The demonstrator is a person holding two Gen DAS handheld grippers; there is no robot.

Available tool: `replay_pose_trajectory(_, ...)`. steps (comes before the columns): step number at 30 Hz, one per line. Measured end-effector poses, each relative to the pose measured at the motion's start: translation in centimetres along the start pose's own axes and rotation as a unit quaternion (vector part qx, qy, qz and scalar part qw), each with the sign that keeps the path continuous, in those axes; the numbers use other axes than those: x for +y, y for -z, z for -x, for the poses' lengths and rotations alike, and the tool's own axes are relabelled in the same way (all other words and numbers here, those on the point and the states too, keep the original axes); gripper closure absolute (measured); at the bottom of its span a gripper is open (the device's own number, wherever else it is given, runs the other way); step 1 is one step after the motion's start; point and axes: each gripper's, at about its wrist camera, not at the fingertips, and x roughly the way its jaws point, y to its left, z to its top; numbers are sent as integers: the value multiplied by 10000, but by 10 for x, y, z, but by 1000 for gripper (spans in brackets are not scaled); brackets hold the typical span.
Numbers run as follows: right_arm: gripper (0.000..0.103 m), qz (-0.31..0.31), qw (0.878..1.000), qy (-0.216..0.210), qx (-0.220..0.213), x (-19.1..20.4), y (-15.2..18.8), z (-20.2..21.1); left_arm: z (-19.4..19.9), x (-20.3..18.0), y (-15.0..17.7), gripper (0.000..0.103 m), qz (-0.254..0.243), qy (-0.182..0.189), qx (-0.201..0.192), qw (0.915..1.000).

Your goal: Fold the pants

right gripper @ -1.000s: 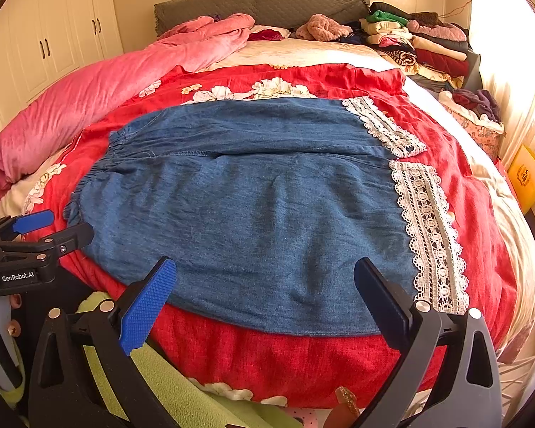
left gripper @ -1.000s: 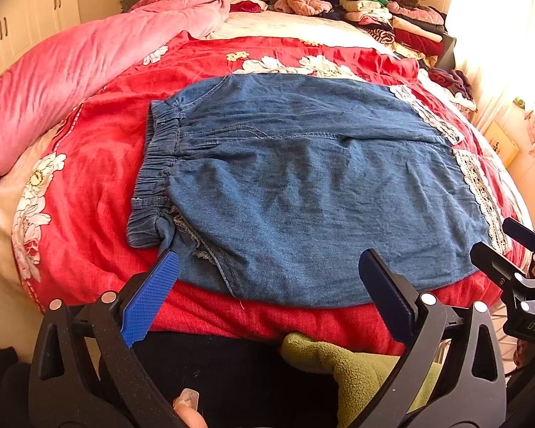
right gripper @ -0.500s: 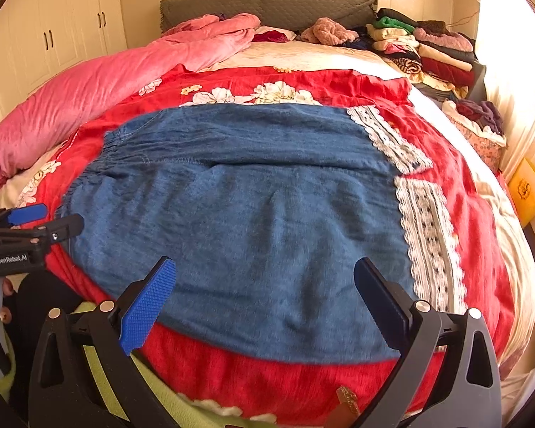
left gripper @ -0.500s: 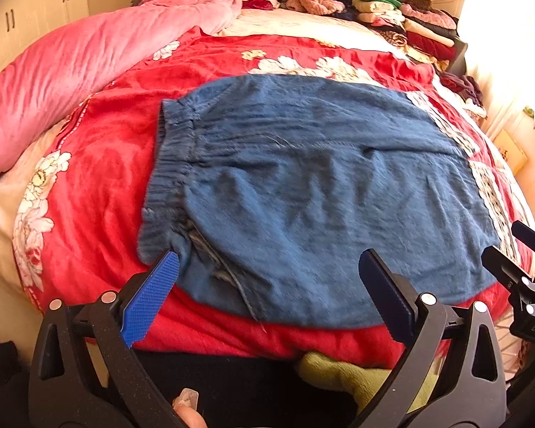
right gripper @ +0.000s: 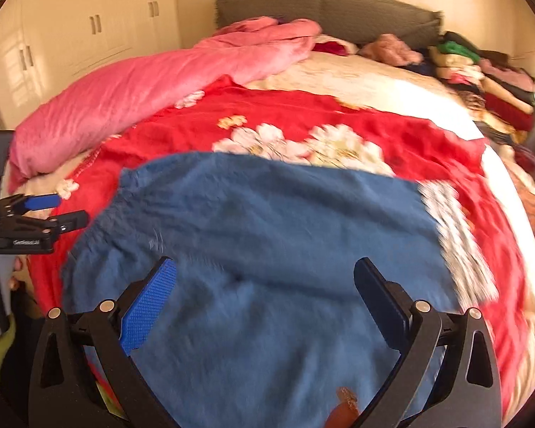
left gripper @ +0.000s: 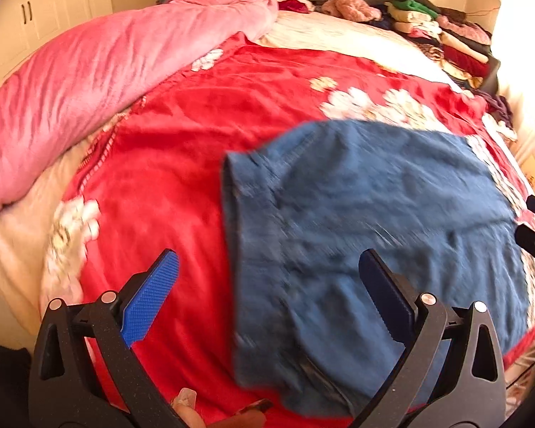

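While both frames are motion-blurred, the left gripper [left gripper: 267,285] and right gripper [right gripper: 265,287] each show jaws wide apart, holding nothing. Denim pants [right gripper: 260,249] lie flat on the red floral blanket [left gripper: 167,178], ahead of and under the right jaws; the gathered waistband [left gripper: 232,221] sits between the left jaws. Risks, as I judge: a pinch grabs the plush blanket too, or only one denim layer, skewing the fold. Denim looks soft and thin, lace hem [right gripper: 456,242] could snag.
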Motion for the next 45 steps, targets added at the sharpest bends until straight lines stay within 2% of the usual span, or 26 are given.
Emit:
replay_pose_trajectory(7, 4, 496, 9984, -180, 179, -1, -57, -70, -49, 29, -44, 8, -42, -148, 276, 9995)
replay_pose_trajectory(9, 4, 638, 9975, -176, 259, 0, -70, -90, -68, 35, -53, 8, 20, -59, 483, 9988)
replay_pose_trajectory(11, 4, 833, 9955, 41, 453, 3, -81, -115, -83, 37, -59, 8, 94, 97, 670, 9977)
replay_pose_trajectory(13, 4, 952, 9936, 0, 601, 6, -90, -134, -96, 39, -63, 8, 155, 245, 666, 9974)
replay_pose_trajectory(16, 4, 1178, 9906, -45, 699, 10, -99, -157, -112, 34, -65, 10, 45, 193, 661, 9976)
replay_pose_trajectory(17, 4, 1235, 9896, -98, 732, 10, -102, -164, -118, 33, -64, 13, 75, 313, 711, 9969)
replay_pose_trajectory(19, 4, 1368, 9874, -95, 795, 11, -105, -176, -123, 33, -63, 38, 146, 666, 780, 9946)
replay_pose_trajectory(20, 4, 1456, 9854, -87, 875, 12, -105, -183, -123, 32, -63, 39, 90, 643, 740, 9951)
replay_pose_trajectory(22, 4, 1627, 9820, -102, 956, 17, -105, -192, -119, 29, -62, 62, -68, 645, 616, 9960)
replay_pose_trajectory(25, 4, 1877, 9767, -162, 1029, 24, -105, -200, -104, 28, -61, 75, -212, 646, 421, 9968)
replay_pose_trajectory(28, 5, 2182, 9703, -257, 1016, 33, -106, -205, -81, 22, -57, 79, -442, 615, 150, 9970)
replay_pose_trajectory(30, 12, 2313, 9667, -325, 1045, 40, -105, -209, -69, 20, -58, 79, -540, 606, -3, 9967)
replay_pose_trajectory(32, 44, 2300, 9654, -596, 1078, 46, -102, -211, -62, 18, -57, 79, -619, 651, -68, 9959)
replay_pose_trajectory(33, 53, 2302, 9650, -668, 1063, 49, -101, -209, -60, 17, -56, 79, -643, 658, -84, 9957)
replay_pose_trajectory(34, 76, 2279, 9646, -827, 1040, 53, -99, -206, -60, 17, -55, 79, -685, 648, -93, 9955)
replay_pose_trajectory(35, 86, 2202, 9656, -972, 987, 55, -98, -201, -60, 16, -55, 79, -715, 626, -86, 9954)
replay_pose_trajectory(37, 91, 2042, 9709, -994, 755, 53, -97, -187, -61, 19, -53, 79, -684, 614, -60, 9958)
replay_pose_trajectory(40, 93, 1617, 9776, -1277, 418, 41, -94, -155, -58, 29, -51, 79, -520, 778, -29, 9956)
replay_pose_trajectory(45, 94, 1291, 9804, -1487, -78, 34, -73, -88, -37, 25, -45, 79, -490, 923, -224, 9943)
